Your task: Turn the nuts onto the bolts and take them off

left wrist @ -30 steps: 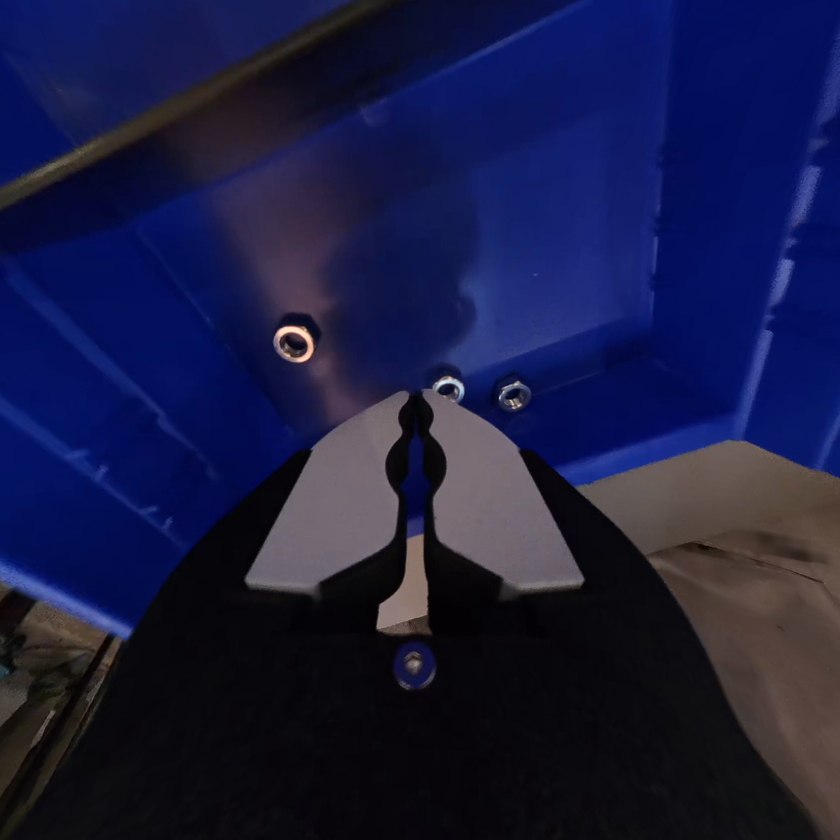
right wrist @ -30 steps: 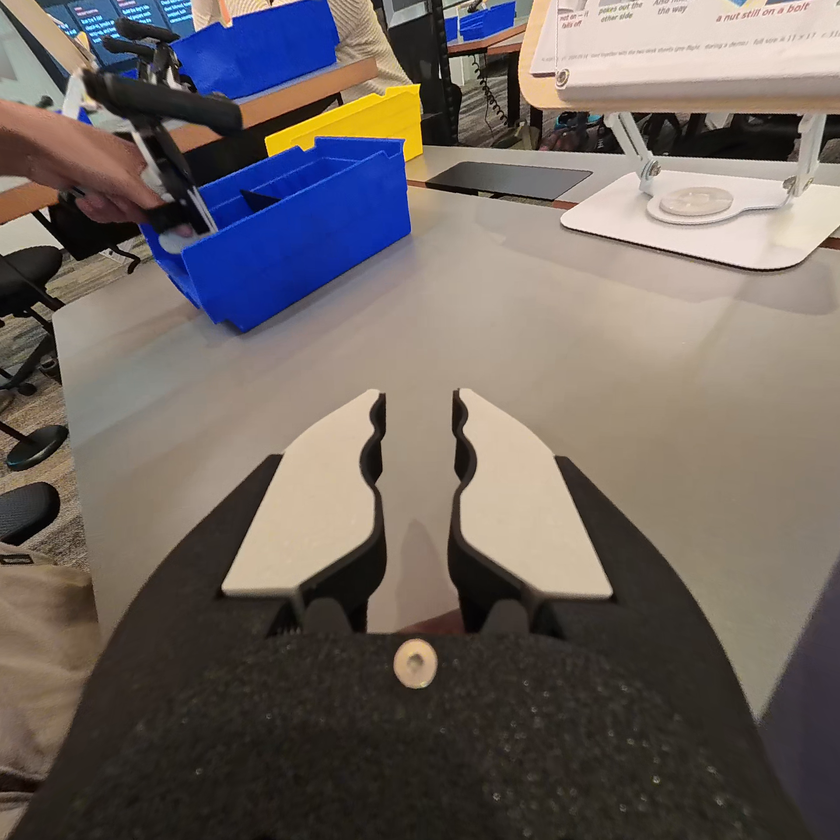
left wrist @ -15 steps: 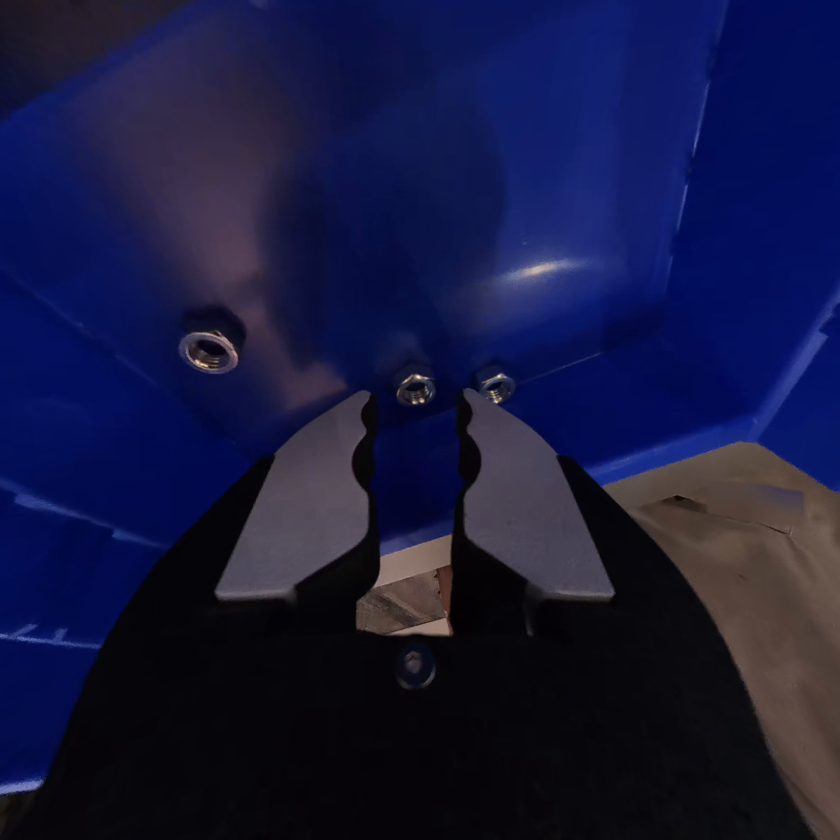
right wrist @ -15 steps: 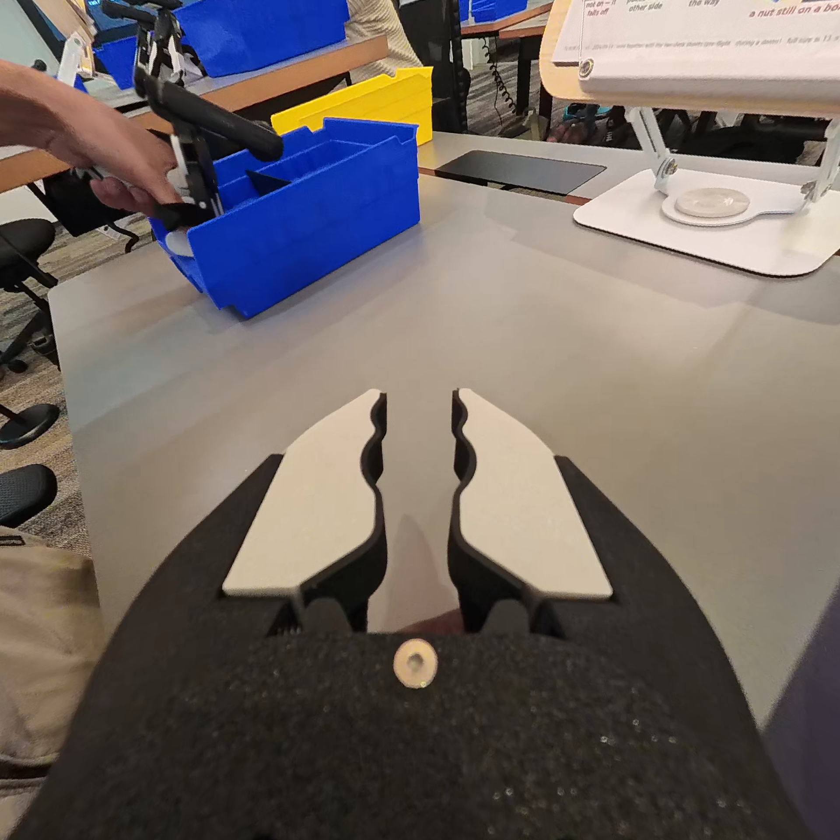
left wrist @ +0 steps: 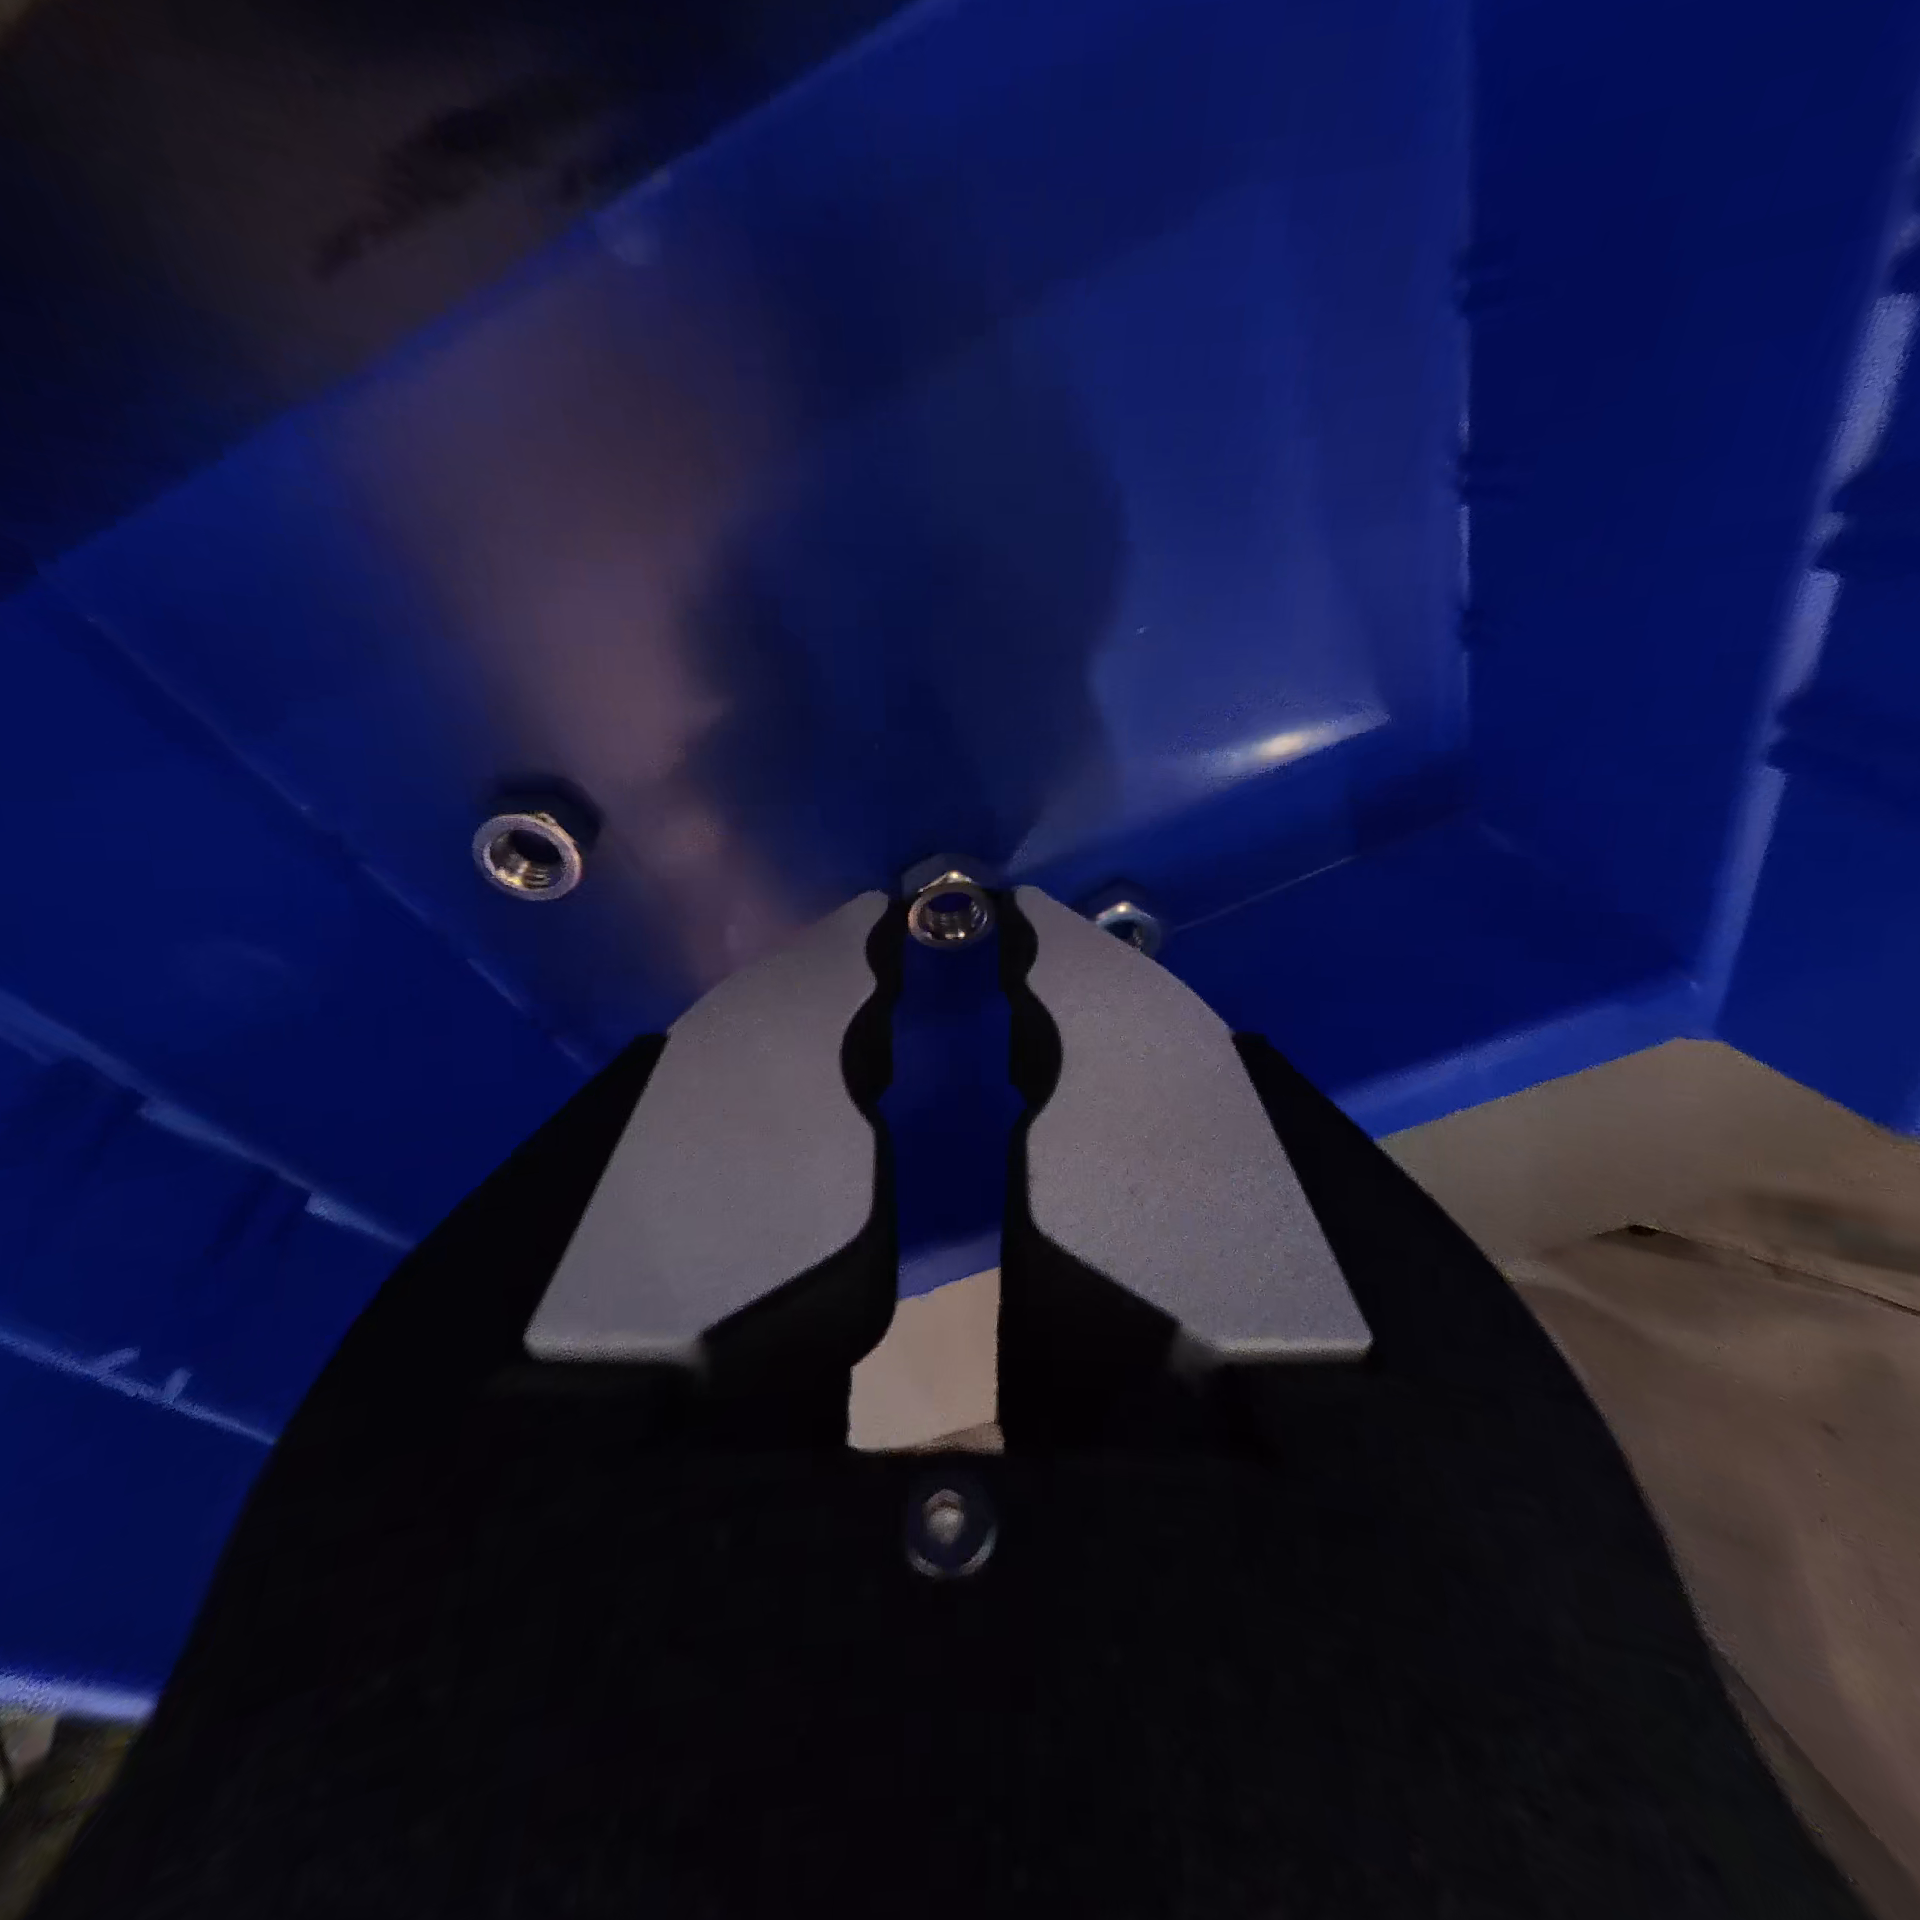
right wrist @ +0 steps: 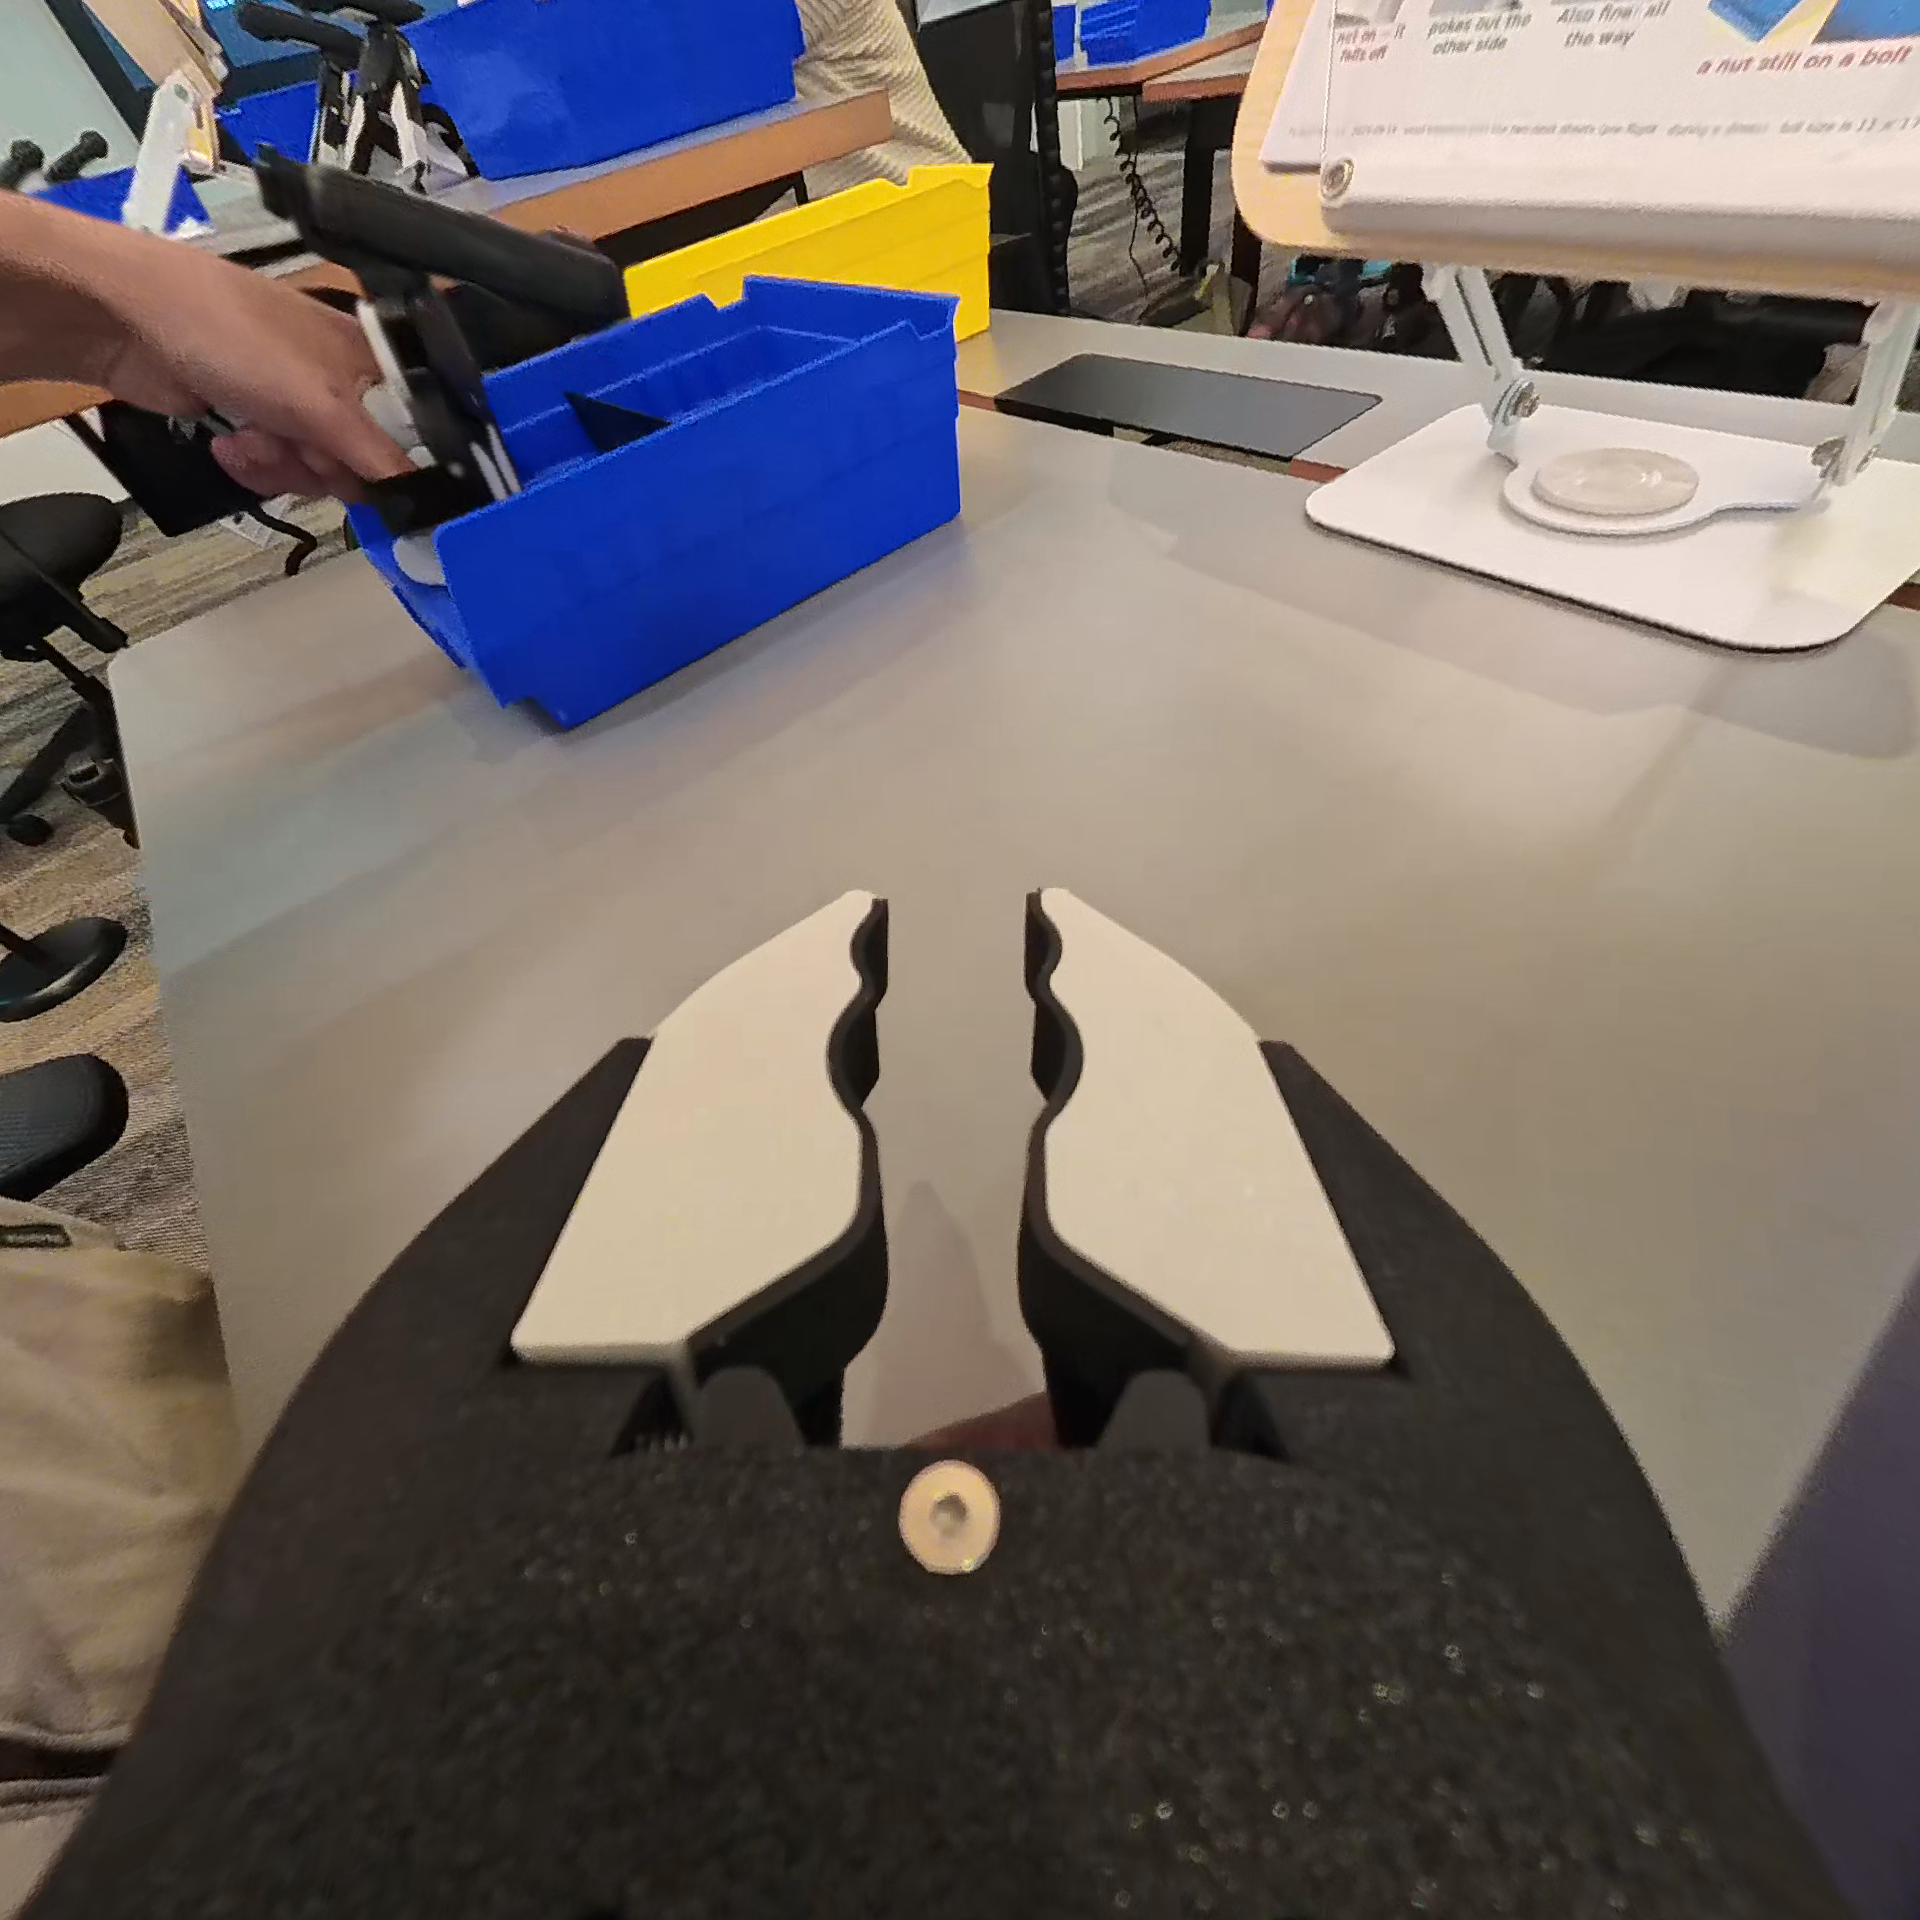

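In the left wrist view my left gripper (left wrist: 948, 906) reaches into the blue bin (left wrist: 1091, 468). Its fingertips are closed on the two sides of a silver nut (left wrist: 945, 921) that lies on the bin floor. A second nut (left wrist: 527, 855) lies to the left and a third (left wrist: 1127, 921) sits just right of the right fingertip. No bolts are in view. The right wrist view shows the left gripper (right wrist: 447, 457) dipped into the near end of the bin (right wrist: 707, 520). My right gripper (right wrist: 956, 904) is open and empty above the grey table (right wrist: 1247, 790).
A white stand (right wrist: 1621, 520) holding a board is at the back right. A black mat (right wrist: 1184, 405) and a yellow bin (right wrist: 831, 249) lie behind the blue bin. Office chairs (right wrist: 52, 561) stand off the table's left edge. A black divider (right wrist: 608, 421) splits the blue bin.
My left gripper went from shut to wide open, moved forward over the middle nut, then closed onto it. The right gripper stayed open and drifted slightly.
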The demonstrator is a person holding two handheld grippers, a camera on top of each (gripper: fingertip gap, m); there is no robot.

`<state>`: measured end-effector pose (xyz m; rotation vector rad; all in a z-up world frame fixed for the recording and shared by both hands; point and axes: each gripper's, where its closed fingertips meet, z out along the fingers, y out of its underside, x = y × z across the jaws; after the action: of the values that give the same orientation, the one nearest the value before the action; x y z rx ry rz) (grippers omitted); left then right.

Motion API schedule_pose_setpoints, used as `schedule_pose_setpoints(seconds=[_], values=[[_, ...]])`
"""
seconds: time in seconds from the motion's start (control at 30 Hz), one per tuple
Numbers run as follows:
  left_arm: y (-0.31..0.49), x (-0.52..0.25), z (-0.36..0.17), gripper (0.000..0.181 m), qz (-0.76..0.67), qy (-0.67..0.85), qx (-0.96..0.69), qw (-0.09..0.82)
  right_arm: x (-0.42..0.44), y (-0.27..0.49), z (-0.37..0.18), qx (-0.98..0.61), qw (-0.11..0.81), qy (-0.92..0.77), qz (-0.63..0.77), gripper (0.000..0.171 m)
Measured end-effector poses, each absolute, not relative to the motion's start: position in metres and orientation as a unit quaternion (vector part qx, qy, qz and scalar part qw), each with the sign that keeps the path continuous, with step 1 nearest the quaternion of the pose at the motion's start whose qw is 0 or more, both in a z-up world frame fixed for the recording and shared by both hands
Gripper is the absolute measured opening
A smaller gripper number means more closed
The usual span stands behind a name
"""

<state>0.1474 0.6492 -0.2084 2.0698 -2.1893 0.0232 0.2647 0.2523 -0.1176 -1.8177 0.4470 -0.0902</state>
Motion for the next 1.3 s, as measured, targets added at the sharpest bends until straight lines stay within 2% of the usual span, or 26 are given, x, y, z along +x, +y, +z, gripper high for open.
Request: schedule_pose_setpoints(seconds=[0.07,0.17,0.3,0.5,0.67,0.83,1.0,1.13,1.3], values=[[0.652,0.152,-0.196,0.017,0.026,-0.735,0.677,0.007,0.266,0.251,-0.114,-0.780,0.594,0.192,-0.044,0.025],[0.646,0.167,-0.158,0.017,0.099,-0.754,0.636,-0.130,0.268,0.250,-0.112,-0.779,0.594,0.192,-0.049,0.025],[0.631,0.161,-0.114,0.017,0.166,-0.705,0.620,-0.300,0.267,0.253,-0.111,-0.782,0.592,0.189,-0.052,0.025],[0.576,0.144,-0.108,0.017,0.263,-0.640,0.605,-0.394,0.260,0.258,-0.108,-0.787,0.587,0.179,-0.064,0.025],[0.525,0.163,-0.091,0.017,0.297,-0.687,0.540,-0.385,0.255,0.258,-0.105,-0.788,0.586,0.177,-0.072,0.025],[0.448,0.252,-0.059,0.017,0.308,-0.796,0.413,-0.316,0.255,0.255,-0.104,-0.787,0.585,0.181,-0.075,0.024],[0.402,0.351,-0.124,0.017,0.221,-0.902,0.350,-0.118,0.258,0.252,-0.109,-0.795,0.572,0.185,-0.082,0.025],[0.394,0.396,-0.172,0.017,0.118,-0.954,0.275,-0.034,0.258,0.250,-0.114,-0.801,0.561,0.189,-0.087,0.025],[0.382,0.403,-0.204,0.017,0.043,-0.978,0.200,0.035,0.255,0.247,-0.119,-0.803,0.556,0.196,-0.085,0.025]])
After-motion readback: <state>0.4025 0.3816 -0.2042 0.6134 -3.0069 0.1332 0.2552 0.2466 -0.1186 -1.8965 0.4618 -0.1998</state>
